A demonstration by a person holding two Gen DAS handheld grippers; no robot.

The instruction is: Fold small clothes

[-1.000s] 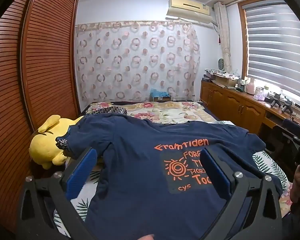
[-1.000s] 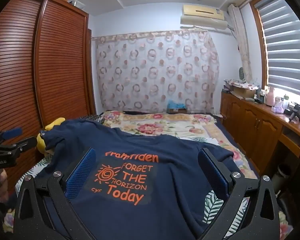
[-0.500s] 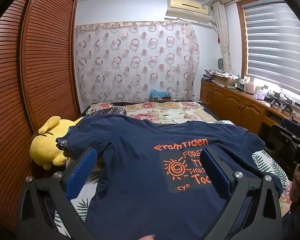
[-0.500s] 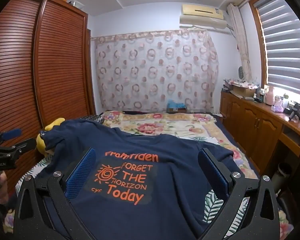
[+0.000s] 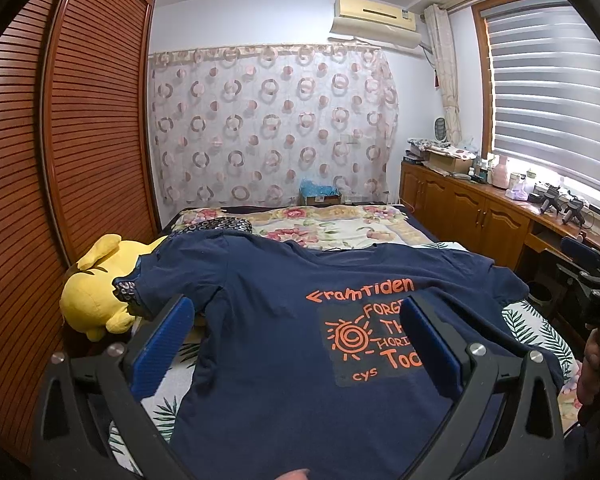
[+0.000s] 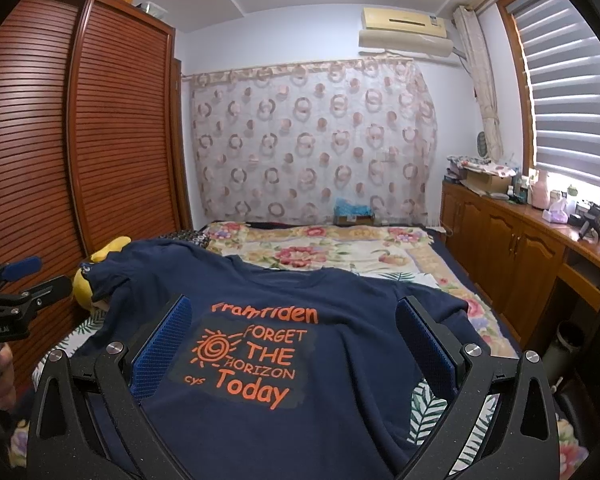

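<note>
A navy T-shirt (image 5: 268, 320) with an orange sun and lettering lies spread flat, front up, on the bed; it also fills the lower middle of the right wrist view (image 6: 340, 360). My left gripper (image 5: 296, 320) hovers open above the shirt's lower left part, blue pads wide apart, nothing between them. My right gripper (image 6: 292, 320) is open too, held over the printed chest area. One sleeve drapes over a yellow plush toy (image 5: 92, 300). The right gripper (image 5: 596, 296) shows at the left view's right edge, the left gripper (image 6: 20, 284) at the right view's left edge.
The bed (image 5: 332, 224) carries a floral quilt behind the shirt and a leaf-print sheet (image 6: 432, 404) under it. A slatted wooden wardrobe (image 5: 60, 160) runs along the left. A wooden cabinet (image 6: 512, 248) with clutter stands on the right under the window blinds. A curtain hangs at the back.
</note>
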